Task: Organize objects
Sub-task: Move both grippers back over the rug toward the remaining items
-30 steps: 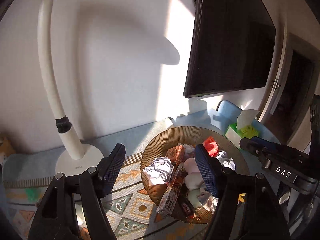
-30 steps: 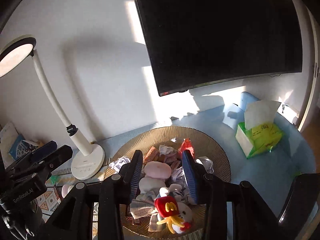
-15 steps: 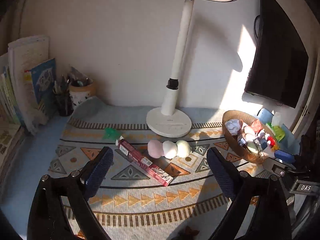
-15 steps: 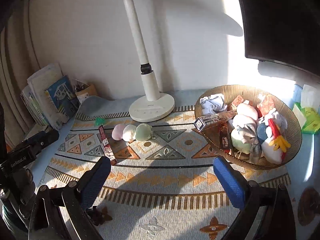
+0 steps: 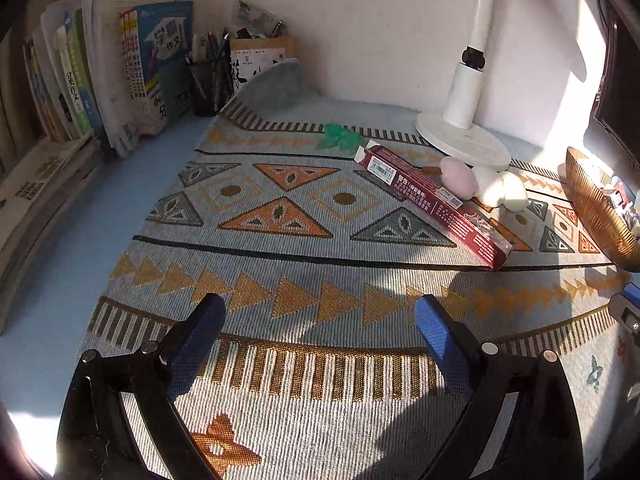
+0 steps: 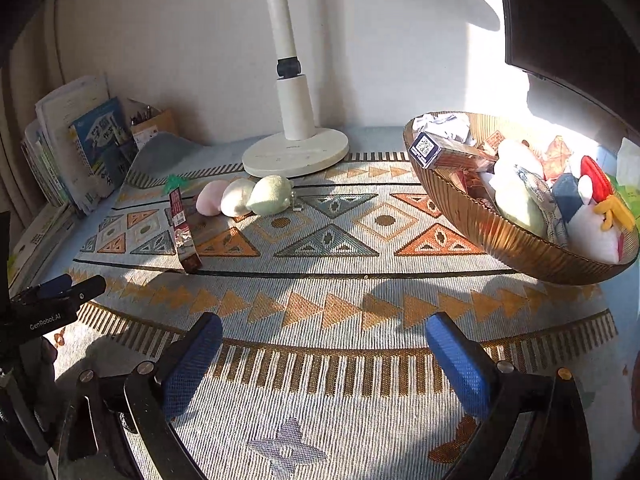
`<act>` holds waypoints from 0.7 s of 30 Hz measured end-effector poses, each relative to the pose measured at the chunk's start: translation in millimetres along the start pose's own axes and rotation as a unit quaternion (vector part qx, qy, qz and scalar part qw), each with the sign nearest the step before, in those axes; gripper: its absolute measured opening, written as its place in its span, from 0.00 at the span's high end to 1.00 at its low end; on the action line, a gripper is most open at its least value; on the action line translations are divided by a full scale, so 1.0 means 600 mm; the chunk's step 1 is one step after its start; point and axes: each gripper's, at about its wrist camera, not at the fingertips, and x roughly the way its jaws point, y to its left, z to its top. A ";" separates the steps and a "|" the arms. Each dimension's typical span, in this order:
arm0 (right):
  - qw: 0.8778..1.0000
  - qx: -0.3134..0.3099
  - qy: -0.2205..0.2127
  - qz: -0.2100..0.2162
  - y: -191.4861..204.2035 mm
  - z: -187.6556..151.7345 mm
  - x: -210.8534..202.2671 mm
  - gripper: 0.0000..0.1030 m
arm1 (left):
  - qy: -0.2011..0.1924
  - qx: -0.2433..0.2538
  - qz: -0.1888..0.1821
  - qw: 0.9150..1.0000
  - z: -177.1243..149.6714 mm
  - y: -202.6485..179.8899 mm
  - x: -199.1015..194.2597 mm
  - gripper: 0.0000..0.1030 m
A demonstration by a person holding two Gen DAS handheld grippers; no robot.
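A long dark red box (image 5: pixel 436 204) (image 6: pixel 182 224) lies on the patterned mat. A plush of pink, white and green balls (image 5: pixel 482 186) (image 6: pixel 244 198) lies beside it near the lamp base. A small green item (image 5: pixel 338 136) (image 6: pixel 174 181) lies at the mat's far edge. A brown ribbed bowl (image 6: pixel 500 236) (image 5: pixel 592 208) holds several toys, papers and a box. My left gripper (image 5: pixel 320 316) is open and empty, low over the mat's near part. My right gripper (image 6: pixel 324 334) is open and empty, near the mat's front edge, left of the bowl.
A white desk lamp (image 6: pixel 296 148) (image 5: pixel 464 136) stands at the back. Books (image 5: pixel 100 80) (image 6: pixel 76 152) and a pen holder (image 5: pixel 208 80) line the left side. A dark monitor (image 6: pixel 572 20) hangs at the right. The left gripper's body (image 6: pixel 44 312) shows at the left edge.
Both grippers have pulled back from the bowl and dropped low over the mat. Both jaws have opened wide. The left view has swung left towards the books.
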 end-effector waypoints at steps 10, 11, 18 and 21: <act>0.995 0.006 0.096 -0.005 -0.010 -0.004 0.060 0.00 | 0.063 0.002 0.020 0.998 0.001 -0.009 0.037 0.04; 0.995 0.001 0.097 -0.009 -0.007 -0.006 0.062 0.00 | 0.064 0.001 0.019 0.998 0.000 -0.009 0.038 0.04; 0.993 -0.026 0.110 -0.035 0.007 -0.008 0.072 0.00 | 0.064 0.002 0.020 0.998 -0.001 -0.012 0.038 0.04; 0.993 -0.026 0.110 -0.036 0.007 -0.006 0.071 0.00 | 0.064 0.003 0.020 0.998 -0.002 -0.014 0.039 0.04</act>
